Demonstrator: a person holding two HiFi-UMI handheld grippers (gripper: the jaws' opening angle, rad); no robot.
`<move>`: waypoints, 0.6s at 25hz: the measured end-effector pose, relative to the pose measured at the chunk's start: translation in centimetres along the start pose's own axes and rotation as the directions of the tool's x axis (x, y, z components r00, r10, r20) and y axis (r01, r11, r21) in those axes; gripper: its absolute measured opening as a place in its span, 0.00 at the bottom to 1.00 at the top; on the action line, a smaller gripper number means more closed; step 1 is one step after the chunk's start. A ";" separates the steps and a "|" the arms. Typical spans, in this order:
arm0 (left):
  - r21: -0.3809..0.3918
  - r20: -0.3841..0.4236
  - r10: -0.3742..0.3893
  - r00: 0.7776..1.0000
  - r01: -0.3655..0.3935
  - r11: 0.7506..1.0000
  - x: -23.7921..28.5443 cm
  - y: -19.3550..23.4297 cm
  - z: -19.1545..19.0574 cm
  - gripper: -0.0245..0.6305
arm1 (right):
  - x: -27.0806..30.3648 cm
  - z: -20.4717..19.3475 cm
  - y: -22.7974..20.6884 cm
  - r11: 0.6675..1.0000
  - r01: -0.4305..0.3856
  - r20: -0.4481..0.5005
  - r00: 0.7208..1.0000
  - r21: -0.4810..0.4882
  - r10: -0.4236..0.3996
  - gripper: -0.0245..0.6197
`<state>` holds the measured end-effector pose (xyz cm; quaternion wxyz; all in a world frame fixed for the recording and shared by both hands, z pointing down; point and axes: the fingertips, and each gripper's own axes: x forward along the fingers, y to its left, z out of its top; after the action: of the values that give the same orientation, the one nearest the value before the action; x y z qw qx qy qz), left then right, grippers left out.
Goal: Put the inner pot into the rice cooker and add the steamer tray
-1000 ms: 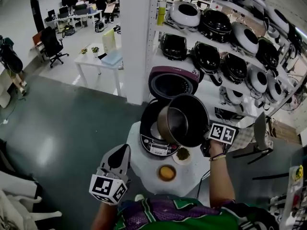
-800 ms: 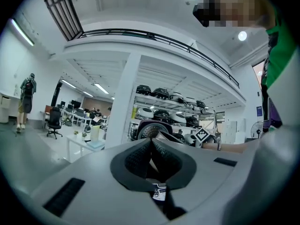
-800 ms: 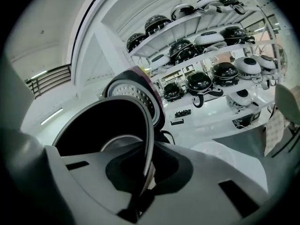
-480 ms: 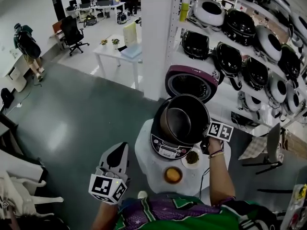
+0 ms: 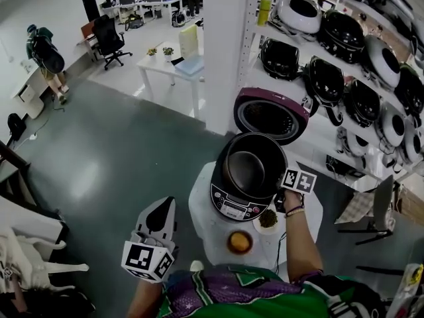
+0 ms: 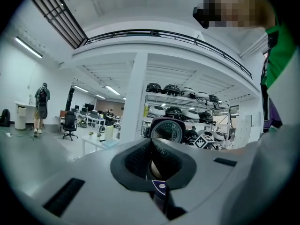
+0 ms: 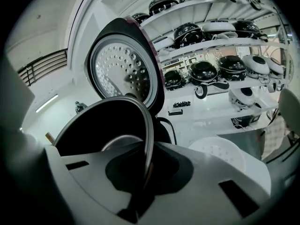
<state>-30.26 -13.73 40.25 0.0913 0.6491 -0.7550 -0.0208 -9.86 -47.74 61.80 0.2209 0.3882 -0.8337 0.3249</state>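
We've got the right gripper (image 5: pixel 283 192) clamped on the rim of the inner pot (image 5: pixel 246 167), which sits in the rice cooker (image 5: pixel 228 209); the left gripper (image 5: pixel 160 216) has its jaws together.

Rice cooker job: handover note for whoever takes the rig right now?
Right gripper: shut on the pot rim.
Left gripper: shut, empty, low at the left of the table, touching nothing.
Cooker: lid open, pot in its mouth; cannot tell if it is fully seated.
Tray: on the table beside the cooker, untouched.
Left to do: seat and release the pot, then add the tray.
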 end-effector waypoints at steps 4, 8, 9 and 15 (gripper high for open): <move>0.002 -0.007 0.014 1.000 -0.014 1.000 0.1 0.2 -0.5 0.07 | 1.1 -0.1 0.1 0.996 0.044 -0.001 0.999 -0.077 -0.045 0.07; 0.006 -0.014 0.025 1.000 -0.025 1.000 -0.1 0.4 -0.8 0.07 | 1.8 -0.1 0.3 0.986 0.079 -0.002 0.997 -0.149 -0.080 0.07; 0.006 -0.016 0.028 0.999 -0.028 1.000 -0.2 0.4 -0.9 0.07 | 2.0 -0.2 0.2 0.984 0.083 -0.002 0.996 -0.157 -0.084 0.07; 0.017 -0.036 0.038 0.999 -0.038 0.999 0.1 0.4 -1.4 0.07 | 3.2 -0.5 -0.1 0.971 0.120 0.010 0.993 -0.205 -0.120 0.09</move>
<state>-30.43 -13.59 41.74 0.1001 0.6356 -0.7655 -0.0013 -11.63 -49.02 64.14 0.2800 0.4127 -0.8375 0.2235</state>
